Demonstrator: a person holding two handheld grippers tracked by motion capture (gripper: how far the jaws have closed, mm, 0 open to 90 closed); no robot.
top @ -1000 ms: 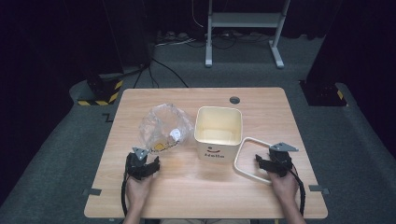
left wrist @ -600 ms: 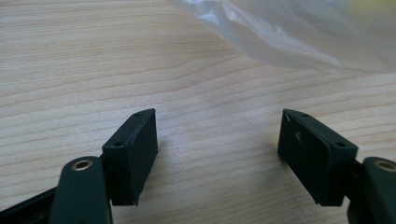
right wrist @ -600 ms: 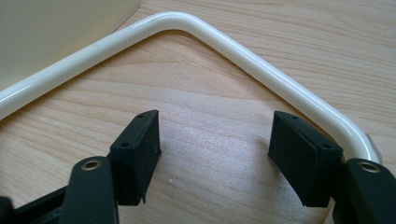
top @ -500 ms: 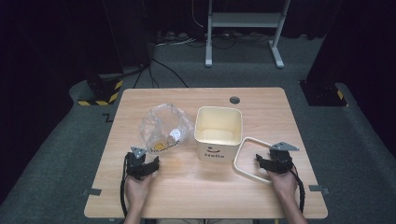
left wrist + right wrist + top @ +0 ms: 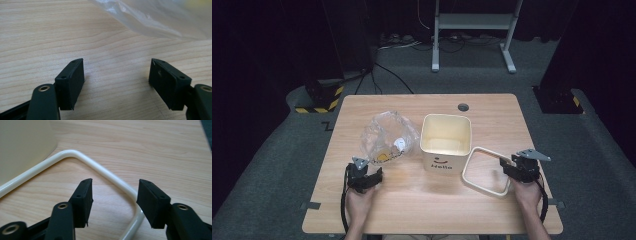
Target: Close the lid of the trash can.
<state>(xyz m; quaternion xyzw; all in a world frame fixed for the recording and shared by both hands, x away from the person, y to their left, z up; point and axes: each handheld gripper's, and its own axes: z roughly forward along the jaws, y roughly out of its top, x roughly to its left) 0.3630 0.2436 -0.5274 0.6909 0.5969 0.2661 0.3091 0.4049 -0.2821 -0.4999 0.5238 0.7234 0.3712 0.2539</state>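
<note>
On the light wooden table [image 5: 492, 115], a cream square plastic bin [image 5: 446, 141] printed with a smile and the word "Hello" stands upright near the middle, its mouth open to the camera. Just to its left lies a crumpled clear plastic bag [image 5: 388, 134] with a small white object and something yellow inside. Against the bin's right side lies a cream rectangular frame of rounded plastic [image 5: 484, 171], flat on the wood. A person's hands come in from the near edge, each holding black tongs. The right tongs [image 5: 508, 167] sit at the frame's right-hand corner; their jaws have just been closing and now stand partly apart, one on either side of the frame's rail, pads not pressing on it. The left tongs [image 5: 373, 176] rest low over bare wood just short of the bag's near edge, jaws wide, gripping nothing. Seen from the left tongs, the bag's film [image 5: 160, 17] lies just ahead of the jaws.
</note>
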